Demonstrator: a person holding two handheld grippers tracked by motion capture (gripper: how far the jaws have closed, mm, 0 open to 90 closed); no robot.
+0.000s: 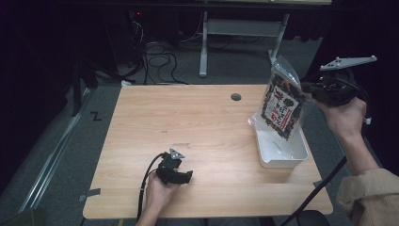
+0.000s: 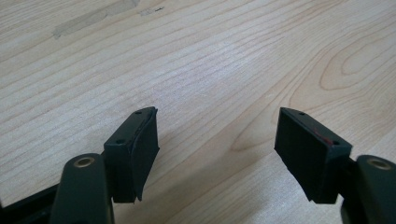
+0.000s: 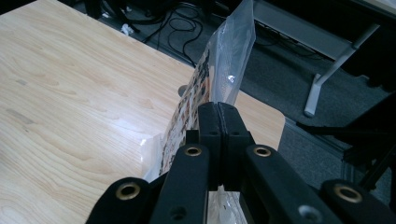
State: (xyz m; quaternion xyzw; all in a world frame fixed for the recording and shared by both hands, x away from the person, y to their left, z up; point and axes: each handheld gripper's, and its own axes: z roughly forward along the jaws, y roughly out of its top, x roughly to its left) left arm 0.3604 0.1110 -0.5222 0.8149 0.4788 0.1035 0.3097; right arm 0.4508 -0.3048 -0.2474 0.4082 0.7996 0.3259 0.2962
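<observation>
While the right tool (image 1: 308,88) pinches the snack bag (image 1: 281,101) by its edge, the bag hangs just over the white tray (image 1: 282,153); lowering it slowly and level should seat it cleanly. Its label print is too blurred to read. Between the left tool's (image 2: 217,140) wide-apart, empty jaws lies bare worktop (image 2: 210,60). Ahead of the right tool (image 3: 218,119), the clamped bag (image 3: 231,51) rises edge-on.

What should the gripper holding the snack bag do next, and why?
Probably lower the bag. The right gripper is shut on the edge of the snack bag, which hangs upright with its bottom just inside the white bin. The left gripper rests open on the table, far off.
</observation>
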